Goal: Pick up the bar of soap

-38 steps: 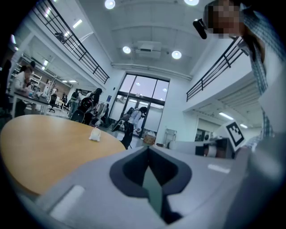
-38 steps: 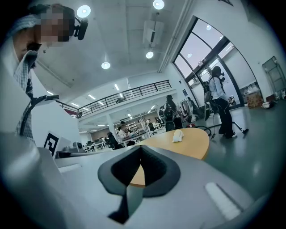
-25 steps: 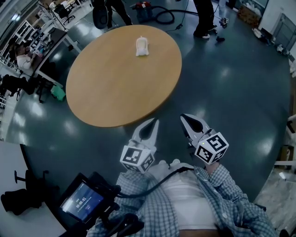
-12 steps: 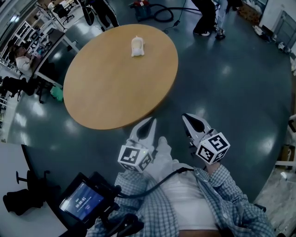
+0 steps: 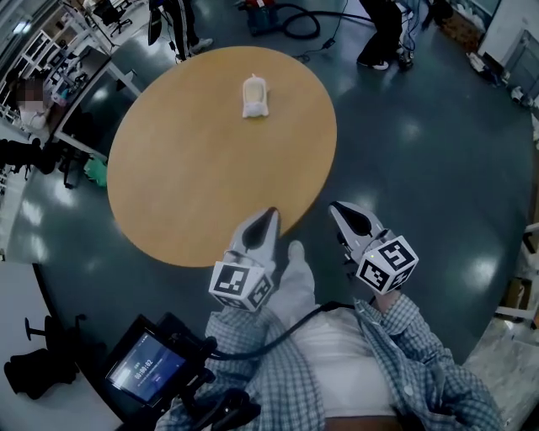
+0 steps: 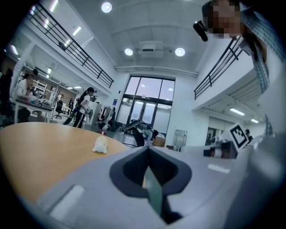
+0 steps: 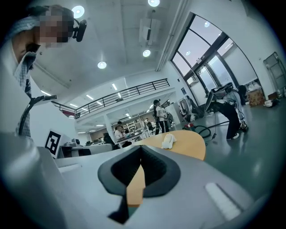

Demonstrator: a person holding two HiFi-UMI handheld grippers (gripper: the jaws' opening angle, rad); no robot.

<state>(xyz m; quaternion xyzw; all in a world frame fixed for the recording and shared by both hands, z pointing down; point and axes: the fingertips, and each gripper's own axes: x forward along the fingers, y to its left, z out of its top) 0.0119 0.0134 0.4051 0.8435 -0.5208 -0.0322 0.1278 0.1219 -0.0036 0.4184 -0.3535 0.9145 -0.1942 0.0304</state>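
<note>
A pale, cream-white bar of soap [image 5: 254, 97] lies on the far side of the round wooden table [image 5: 185, 185]. It shows small in the left gripper view as the soap [image 6: 100, 144] and in the right gripper view as the soap [image 7: 168, 141]. My left gripper [image 5: 269, 213] is shut and empty, its tip just over the table's near edge. My right gripper [image 5: 334, 209] is shut and empty too, held over the floor just off the table's near right rim. Both are far from the soap.
The dark glossy floor [image 5: 438, 168] surrounds the table. People stand beyond the far edge [image 5: 383, 34], with a hose and a machine [image 5: 278, 17] on the floor. Desks and chairs [image 5: 50, 101] line the left side. A handheld screen [image 5: 143, 370] hangs at my waist.
The table and soap have come nearer in the head view; my left gripper tip now reaches the table's near edge. A white shoe has stepped forward between the grippers. Both stay shut.
</note>
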